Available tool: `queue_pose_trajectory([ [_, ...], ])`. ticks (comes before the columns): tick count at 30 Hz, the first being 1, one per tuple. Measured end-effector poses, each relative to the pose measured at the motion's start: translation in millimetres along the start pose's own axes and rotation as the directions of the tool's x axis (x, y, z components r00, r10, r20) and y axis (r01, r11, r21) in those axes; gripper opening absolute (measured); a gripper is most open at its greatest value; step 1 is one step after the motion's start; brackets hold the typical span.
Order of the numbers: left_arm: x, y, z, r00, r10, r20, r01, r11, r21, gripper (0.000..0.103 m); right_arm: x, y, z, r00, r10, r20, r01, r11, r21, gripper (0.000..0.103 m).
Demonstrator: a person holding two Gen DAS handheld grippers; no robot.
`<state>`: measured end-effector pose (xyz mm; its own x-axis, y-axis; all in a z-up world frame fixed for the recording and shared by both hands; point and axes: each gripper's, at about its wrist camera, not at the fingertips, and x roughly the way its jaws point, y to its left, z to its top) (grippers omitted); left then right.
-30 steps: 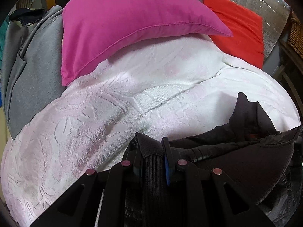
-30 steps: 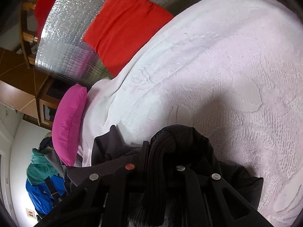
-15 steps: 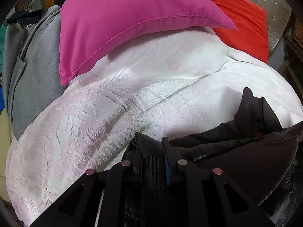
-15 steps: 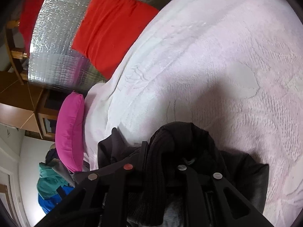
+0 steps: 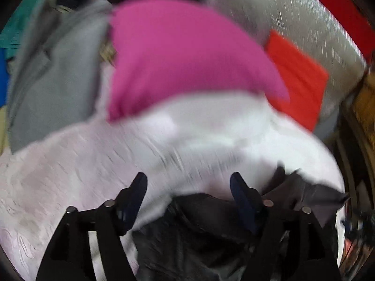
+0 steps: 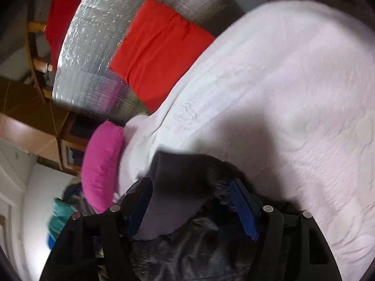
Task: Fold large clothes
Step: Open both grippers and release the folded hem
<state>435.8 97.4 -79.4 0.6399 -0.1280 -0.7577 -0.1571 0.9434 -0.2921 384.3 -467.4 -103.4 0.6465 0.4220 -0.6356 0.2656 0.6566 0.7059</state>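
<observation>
A dark grey-black garment [image 5: 206, 229] lies bunched on the white bedspread [image 5: 70, 175], low in the blurred left wrist view. My left gripper [image 5: 188, 182] is open above it, with its jaws wide apart and nothing between them. In the right wrist view the same garment [image 6: 187, 241] lies under my right gripper [image 6: 191, 187], which is open too, with a dark fold showing between its spread fingers [image 6: 243, 208].
A magenta pillow [image 5: 182, 58] and a red pillow [image 5: 297, 82] lie at the head of the bed against a silver foil panel [image 6: 98, 46]. A grey garment [image 5: 54, 77] lies at the left. Wooden furniture stands beyond.
Both grippers were shut on the garment's ribbed edge and have now opened, letting it drop onto the bed. The left gripper is moving fast, so its view is blurred.
</observation>
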Motion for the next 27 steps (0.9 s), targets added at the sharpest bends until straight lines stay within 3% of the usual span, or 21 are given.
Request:
queue_pose_trajectory([
  [2, 1, 4, 2, 1.0, -0.008, 0.004, 0.007, 1.0, 0.012, 0.075, 3, 1, 0, 1.0, -0.028, -0.005, 0.028, 0.998, -0.054, 0.072],
  [8, 46, -22, -16, 0.992, 0.033, -0.123, -0.003, 0.971, 0.24, 0.075, 31, 14, -2, 0.992, -0.121, -0.046, 0.106, 0.963, -0.247, 0.072],
  [10, 62, -29, -21, 0.983, 0.041, -0.179, 0.011, 0.96, 0.28, 0.075, 43, 17, -1, 0.986, -0.151, -0.066, 0.124, 0.945, -0.301, 0.072],
  [14, 82, -41, -28, 0.977, 0.042, -0.208, 0.028, 0.946, 0.322, 0.075, 64, 20, 3, 0.977, -0.19, -0.095, 0.144, 0.92, -0.364, 0.072],
  [15, 84, -45, -29, 0.979, 0.048, -0.198, 0.023, 0.94, 0.342, 0.072, 69, 20, 2, 0.973, -0.201, -0.11, 0.146, 0.914, -0.378, 0.068],
  [16, 84, -50, -31, 0.983, 0.071, -0.172, -0.001, 0.927, 0.376, 0.028, 75, 23, 0, 0.963, -0.243, -0.117, 0.175, 0.894, -0.413, 0.057],
  [17, 87, -54, -33, 0.977, 0.12, -0.177, -0.038, 0.911, 0.41, 0.023, 77, 25, -1, 0.952, -0.286, -0.109, 0.211, 0.871, -0.444, 0.017],
  [20, 75, -56, -30, 0.988, 0.124, -0.093, -0.075, 0.908, 0.412, 0.021, 56, 47, -9, 0.958, -0.287, -0.016, 0.236, 0.817, -0.527, 0.016],
  [22, 78, -47, -23, 0.989, 0.125, -0.074, -0.088, 0.923, 0.376, 0.021, 39, 37, 3, 0.953, -0.296, 0.062, 0.288, 0.83, -0.478, 0.016],
  [23, 92, -43, -24, 0.982, 0.145, -0.118, -0.094, 0.929, 0.358, 0.021, 46, 19, 11, 0.946, -0.323, 0.036, 0.308, 0.856, -0.416, 0.015],
  [24, 103, -41, -27, 0.976, 0.163, -0.144, -0.102, 0.929, 0.356, 0.021, 53, 8, 10, 0.937, -0.35, 0.017, 0.327, 0.856, -0.401, 0.015],
  [27, 114, -46, -34, 0.968, 0.22, -0.117, -0.157, 0.903, 0.399, 0.022, 70, -4, -3, 0.925, -0.379, 0.006, 0.349, 0.845, -0.405, 0.015],
])
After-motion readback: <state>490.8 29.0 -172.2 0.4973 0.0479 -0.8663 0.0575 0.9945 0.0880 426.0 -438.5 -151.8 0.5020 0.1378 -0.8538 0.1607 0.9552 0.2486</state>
